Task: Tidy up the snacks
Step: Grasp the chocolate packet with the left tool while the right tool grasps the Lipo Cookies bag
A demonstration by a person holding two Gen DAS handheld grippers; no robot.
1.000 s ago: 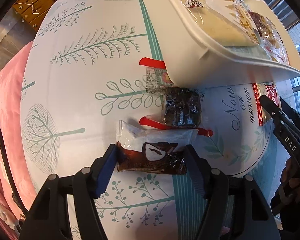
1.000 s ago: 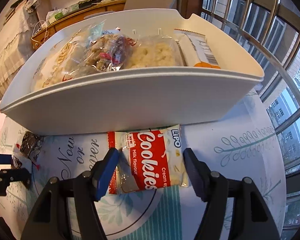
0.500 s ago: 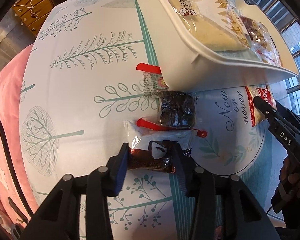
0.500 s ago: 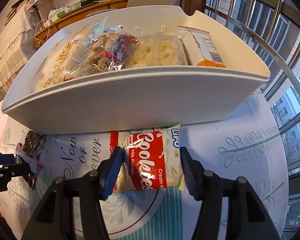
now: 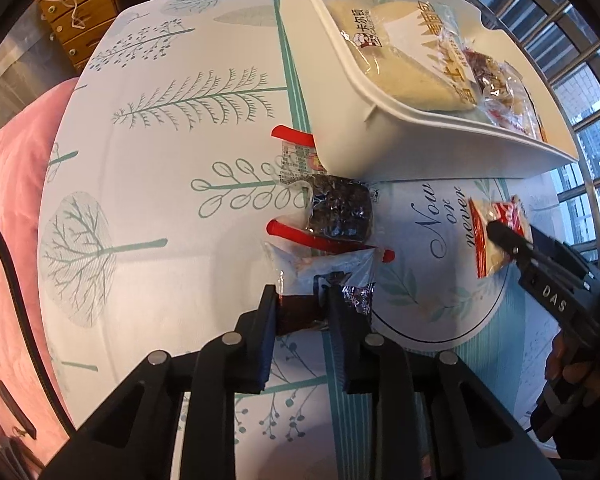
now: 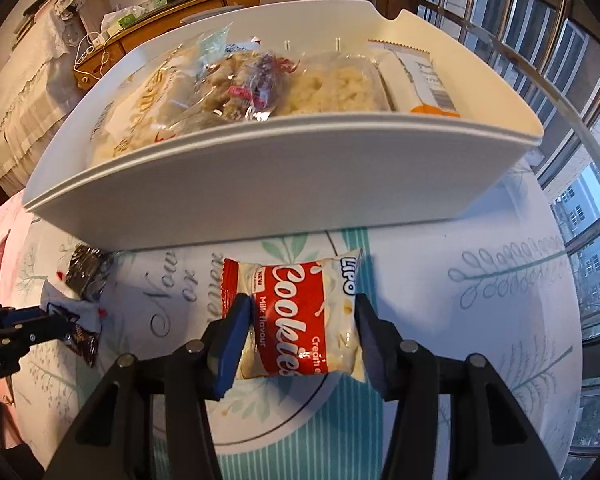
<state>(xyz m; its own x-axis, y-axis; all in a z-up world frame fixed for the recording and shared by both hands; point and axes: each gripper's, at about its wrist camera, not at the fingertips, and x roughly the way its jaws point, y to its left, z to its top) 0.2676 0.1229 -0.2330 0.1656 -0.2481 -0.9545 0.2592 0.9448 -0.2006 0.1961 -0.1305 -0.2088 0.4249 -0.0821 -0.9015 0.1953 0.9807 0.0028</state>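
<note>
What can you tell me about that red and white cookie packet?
The cookie packet is a small glossy plastic pillow pouch, red with white ends, printed "Cookies", "Milk flavour" and "LiPO". It looks sealed and puffy. The right hand-held gripper has its fingers pressed on both sides of it. It sits just in front of the white bin, over the patterned tablecloth; whether it is lifted is unclear.

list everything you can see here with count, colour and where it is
white plastic bin: 1, white, back of table, holding several bagged snacks
red and white Lipo cookies packet: 1, red/white, between the right jaws, in front of the bin
dark brown chocolate snack wrapper: 1, brown/clear, between the left jaws
black foil snack pack: 1, black, on the table by the bin
leaf-print tablecloth: 1, white/teal, covering the table
left gripper: 1, black, shut on the wrapper
right gripper: 1, black, shut on the cookies
</note>
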